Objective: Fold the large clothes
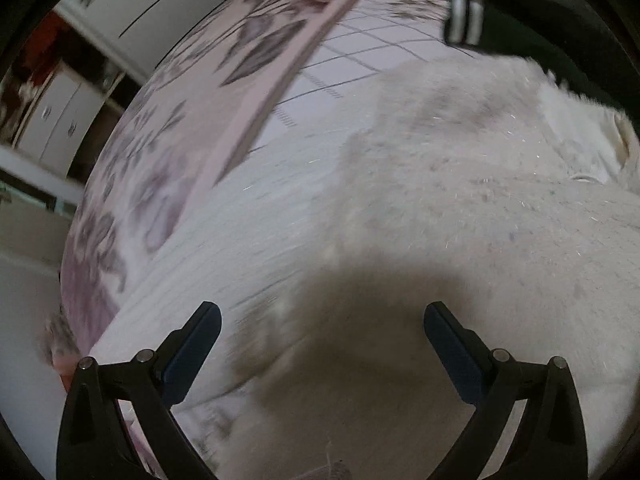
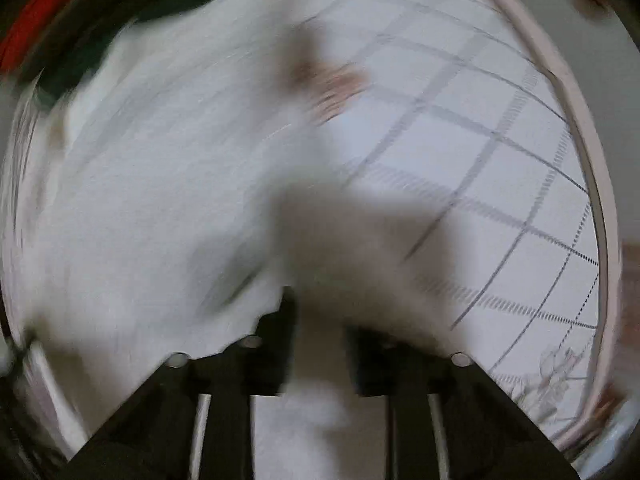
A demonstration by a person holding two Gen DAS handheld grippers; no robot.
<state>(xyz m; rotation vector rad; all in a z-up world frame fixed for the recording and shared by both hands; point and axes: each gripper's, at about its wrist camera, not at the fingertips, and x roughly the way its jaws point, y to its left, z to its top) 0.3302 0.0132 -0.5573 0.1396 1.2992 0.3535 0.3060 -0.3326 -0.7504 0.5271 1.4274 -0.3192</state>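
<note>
A: What colours are the fabrics?
B: The fuzzy garment (image 1: 460,200) filling the centre is off-white with faint glittery threads. Beneath it, the sheet (image 1: 360,52) is pale lilac-white with a thin dark grid. At left, a bedcover (image 1: 160,128) is pink with dark purple-grey leaf shapes.
A: And the tools?
B: The left gripper (image 1: 322,320) is black with dark blue pads. Upper right, a dark garment (image 1: 532,36) shows white stripes.

White fuzzy garment (image 1: 440,200) lies spread on the grid-patterned bedsheet (image 1: 360,40), a bunched fold of it raised near its edge.
</note>
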